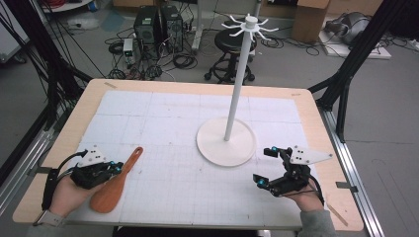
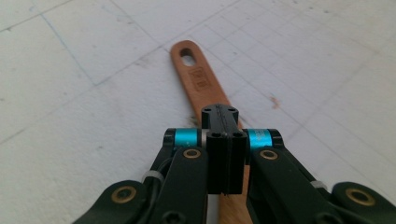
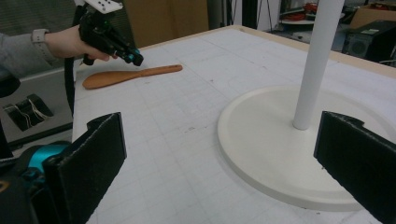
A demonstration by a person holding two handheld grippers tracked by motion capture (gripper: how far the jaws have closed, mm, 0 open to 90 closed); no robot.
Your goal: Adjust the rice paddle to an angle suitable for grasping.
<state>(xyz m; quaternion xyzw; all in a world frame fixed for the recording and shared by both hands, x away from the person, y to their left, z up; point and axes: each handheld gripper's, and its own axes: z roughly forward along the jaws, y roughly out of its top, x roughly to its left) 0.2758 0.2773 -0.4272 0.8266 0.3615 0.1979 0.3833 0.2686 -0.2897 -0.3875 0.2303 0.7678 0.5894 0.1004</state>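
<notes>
A wooden spatula (image 1: 116, 182) lies flat on the white gridded mat (image 1: 188, 123) at the front left, its handle with a hanging hole (image 2: 188, 57) pointing away from the person. My left gripper (image 1: 118, 167) hovers just above the spatula's (image 2: 198, 81) handle with its jaws pressed together and nothing between them. The right gripper view shows the left gripper (image 3: 135, 58) raised a little over the spatula (image 3: 130, 74). My right gripper (image 1: 264, 166) is at the front right, jaws wide open and bare, facing the white stand's round base (image 3: 261, 140).
A white stand with a tall pole (image 1: 239, 74) and hook arms on top rises from a round base (image 1: 217, 148) right of the mat's centre. The wooden table edge (image 1: 64, 148) frames the mat. Computers, cables and a stool stand on the floor beyond.
</notes>
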